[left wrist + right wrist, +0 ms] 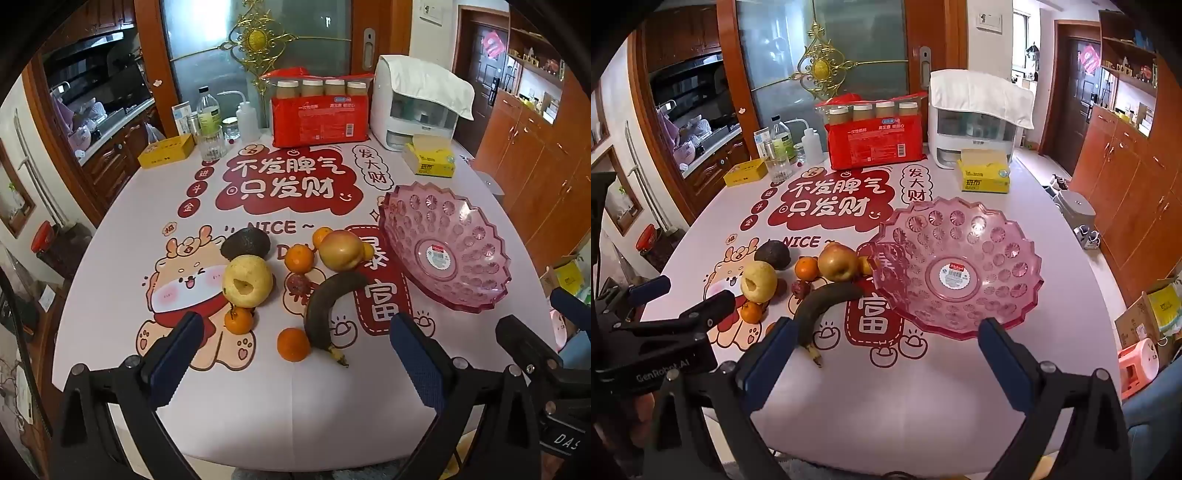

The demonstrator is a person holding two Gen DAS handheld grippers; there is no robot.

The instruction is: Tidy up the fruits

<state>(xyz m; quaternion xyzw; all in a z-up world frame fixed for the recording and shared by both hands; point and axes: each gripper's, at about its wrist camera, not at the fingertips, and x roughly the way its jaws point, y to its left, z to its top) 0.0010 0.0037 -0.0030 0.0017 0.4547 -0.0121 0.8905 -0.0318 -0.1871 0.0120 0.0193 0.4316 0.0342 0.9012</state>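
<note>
Desk (110, 295) w/ printed cover: 1 pink bowl (476, 288), 1 banana (325, 310), 1 avocado (245, 242), 2 apples, 5 oranges; both grippers' fingers spread wide, nothing held.

Back of the table's pretty cluttered: a big red package (320, 120) with four capped jars (320, 88) lined up behind it, a white appliance (413, 110) with a cloth draped on top, and a yellow tissue box (430, 157) in front of that. Far left there's a yellow box (166, 150), a clear bottle (207, 110), a squeeze bottle (246, 120), and what's probably a glass (212, 146).
</note>
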